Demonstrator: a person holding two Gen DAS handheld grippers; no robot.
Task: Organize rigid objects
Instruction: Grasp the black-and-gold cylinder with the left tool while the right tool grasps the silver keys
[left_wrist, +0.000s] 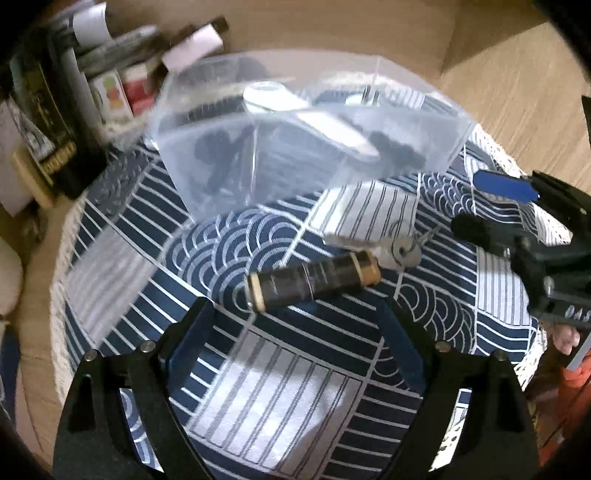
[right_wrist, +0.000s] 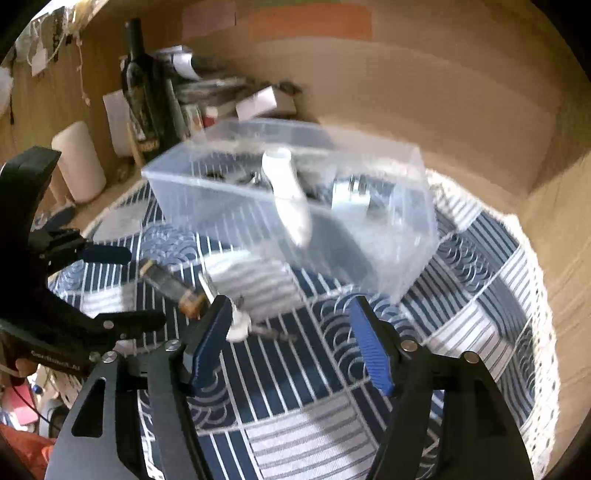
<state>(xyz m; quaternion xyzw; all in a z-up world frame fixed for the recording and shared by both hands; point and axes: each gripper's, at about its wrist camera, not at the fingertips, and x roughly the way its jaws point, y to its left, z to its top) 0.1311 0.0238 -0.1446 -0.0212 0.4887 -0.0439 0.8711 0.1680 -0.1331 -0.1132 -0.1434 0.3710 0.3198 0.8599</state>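
Ahead at twelve o'clock a clear box (left_wrist: 295, 122) stands; black-and-gold flashlight (left_wrist: 314, 282) beside keys (left_wrist: 400, 251); left tongs (left_wrist: 295, 339) and right tongs (right_wrist: 291, 343) both apart, empty.

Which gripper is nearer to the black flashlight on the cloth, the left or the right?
Left. The left gripper hangs open just short of the black flashlight, which lies across its front. The right gripper is open off the gold end, nearer the keys.

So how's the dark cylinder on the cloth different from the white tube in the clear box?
The dark cylinder is black with tan bands; the white tube is plain white. The cylinder lies flat on the patterned cloth; the tube leans tilted inside the clear box. Both are elongated, and neither is held.
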